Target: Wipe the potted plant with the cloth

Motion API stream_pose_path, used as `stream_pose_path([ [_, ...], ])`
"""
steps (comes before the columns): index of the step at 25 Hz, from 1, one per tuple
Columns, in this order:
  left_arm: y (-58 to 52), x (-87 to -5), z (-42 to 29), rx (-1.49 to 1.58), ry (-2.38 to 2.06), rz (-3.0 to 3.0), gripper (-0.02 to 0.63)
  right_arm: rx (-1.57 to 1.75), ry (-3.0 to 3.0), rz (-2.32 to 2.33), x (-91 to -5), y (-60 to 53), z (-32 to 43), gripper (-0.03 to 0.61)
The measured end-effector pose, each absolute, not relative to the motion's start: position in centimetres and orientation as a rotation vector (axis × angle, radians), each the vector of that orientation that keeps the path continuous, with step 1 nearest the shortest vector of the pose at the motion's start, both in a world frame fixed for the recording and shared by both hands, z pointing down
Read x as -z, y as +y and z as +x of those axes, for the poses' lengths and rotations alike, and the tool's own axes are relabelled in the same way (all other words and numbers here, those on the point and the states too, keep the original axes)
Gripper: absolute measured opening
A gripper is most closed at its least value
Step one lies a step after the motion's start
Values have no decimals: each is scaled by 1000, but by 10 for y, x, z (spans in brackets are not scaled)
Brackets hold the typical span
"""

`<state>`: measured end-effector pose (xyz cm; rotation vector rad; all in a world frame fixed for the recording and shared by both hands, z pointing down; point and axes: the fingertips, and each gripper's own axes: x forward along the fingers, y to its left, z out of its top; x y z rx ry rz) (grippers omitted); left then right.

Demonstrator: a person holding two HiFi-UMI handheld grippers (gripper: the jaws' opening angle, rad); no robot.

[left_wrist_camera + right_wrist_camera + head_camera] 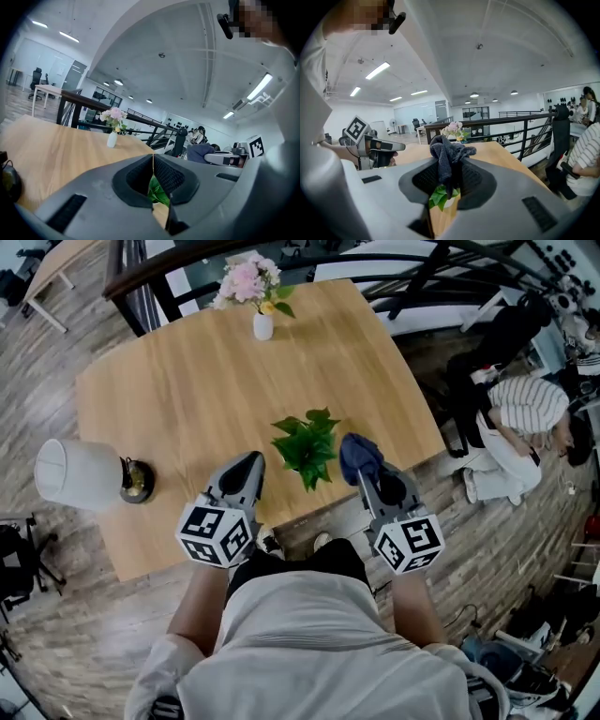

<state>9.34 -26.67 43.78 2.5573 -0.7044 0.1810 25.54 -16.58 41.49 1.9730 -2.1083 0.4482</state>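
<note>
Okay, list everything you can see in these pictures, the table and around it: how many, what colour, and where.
table: one, light wood, centre of the head view
potted plant: one, green leaves, near the table's front edge, between the two grippers
cloth: one, dark blue-grey, bunched up just right of the plant
vase of flowers: one, white vase with pink blooms, far edge of the table
lamp: one, white shade and dark base, table's left edge
person: one, striped top, right of the table
left gripper: one, grey, jaws together and empty, left of the plant
right gripper: one, grey, shut on the cloth
</note>
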Motion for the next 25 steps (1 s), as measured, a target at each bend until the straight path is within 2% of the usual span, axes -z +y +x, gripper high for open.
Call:
stream_pose_path([
  [11, -264, -481, 87, -174, -1000, 2286, 17, -516, -2385, 1638, -436, -241, 274, 137],
  [15, -260, -527, 86, -197, -1061, 2144, 18, -541, -2443, 1533, -446, -254, 275, 137],
  [20, -232, -596, 101, -323, -932, 1995, 21, -531, -2466, 1461, -447, -257, 269, 137],
  [21, -228, -605, 107, -307, -887, 1962, 37, -528, -2466, 1457, -447, -258, 270, 137],
  [23, -225, -616, 118, -247, -798, 1897, 115, -527, -2459, 1455, -448, -258, 272, 137],
  [25, -226, -622, 126, -183, -735, 1838, 117, -531, -2449, 1458, -450, -257, 275, 137],
])
